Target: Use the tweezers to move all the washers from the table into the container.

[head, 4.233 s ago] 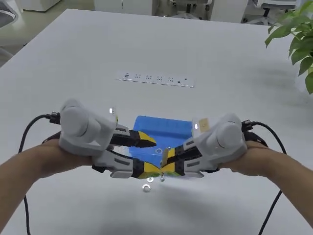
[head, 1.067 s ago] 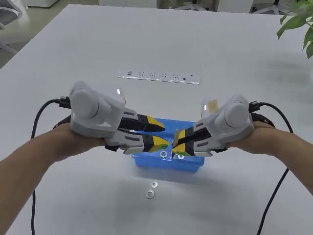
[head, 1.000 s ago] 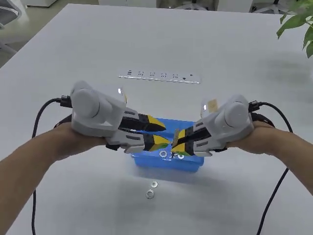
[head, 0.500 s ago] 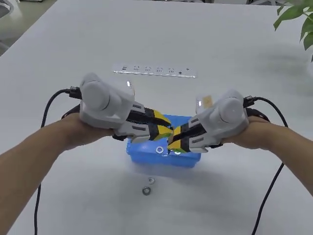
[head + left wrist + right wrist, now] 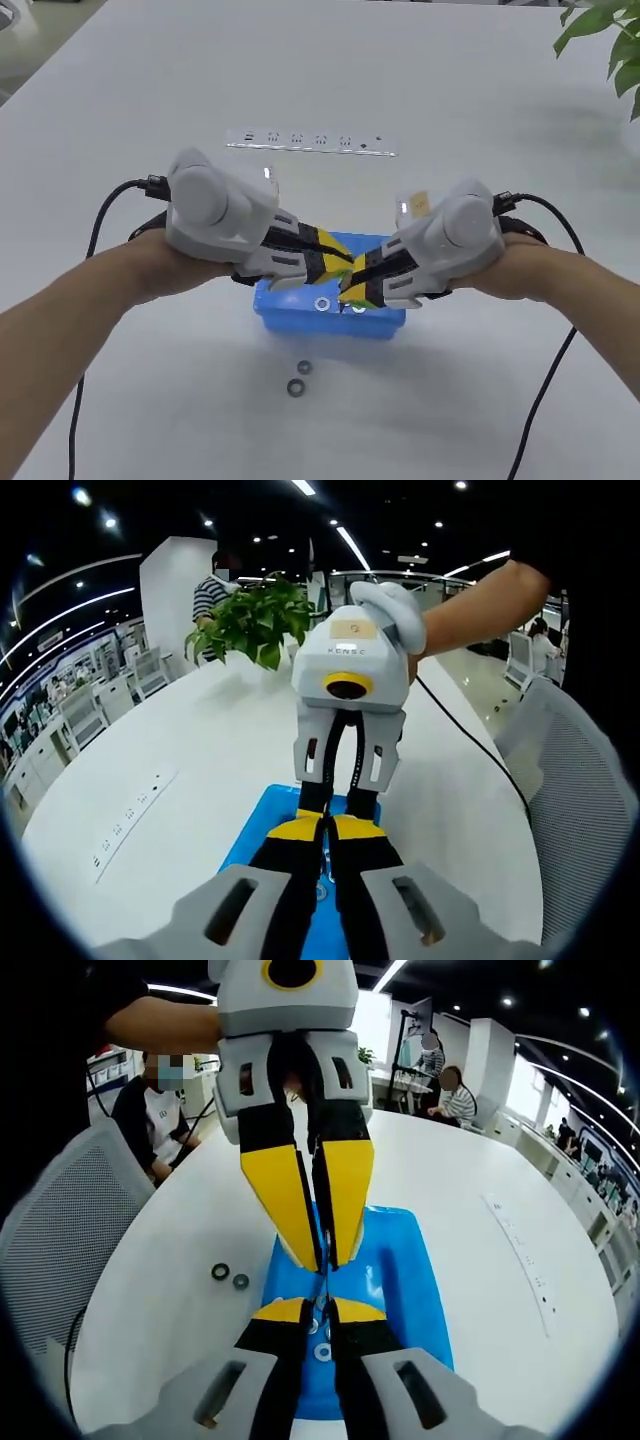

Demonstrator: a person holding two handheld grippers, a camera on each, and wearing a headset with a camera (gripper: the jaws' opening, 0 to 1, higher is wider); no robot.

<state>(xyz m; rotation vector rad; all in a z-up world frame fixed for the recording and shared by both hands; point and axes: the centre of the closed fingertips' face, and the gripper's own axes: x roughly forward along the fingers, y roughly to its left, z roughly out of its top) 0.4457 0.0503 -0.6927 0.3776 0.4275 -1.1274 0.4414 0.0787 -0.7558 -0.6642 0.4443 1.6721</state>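
White table (image 5: 450, 90) under office ceiling lights (image 5: 352, 548). Left hand-held gripper (image 5: 325, 828) and right hand-held gripper (image 5: 320, 1310) meet over the blue container (image 5: 282, 306), jaws nearly closed, their hold unclear. Two washers (image 5: 295, 388) lie nearby.

Both grippers are up off the worktop (image 5: 460, 400) now, no longer low in front of the container (image 5: 272, 312) but over it. The left gripper (image 5: 336, 262) and the right gripper (image 5: 348, 291) sit closer together, tips almost meeting. The left fingers (image 5: 322, 243), apart a second ago, are closed. Two washers (image 5: 303, 368) lie on the worktop, where three lay.
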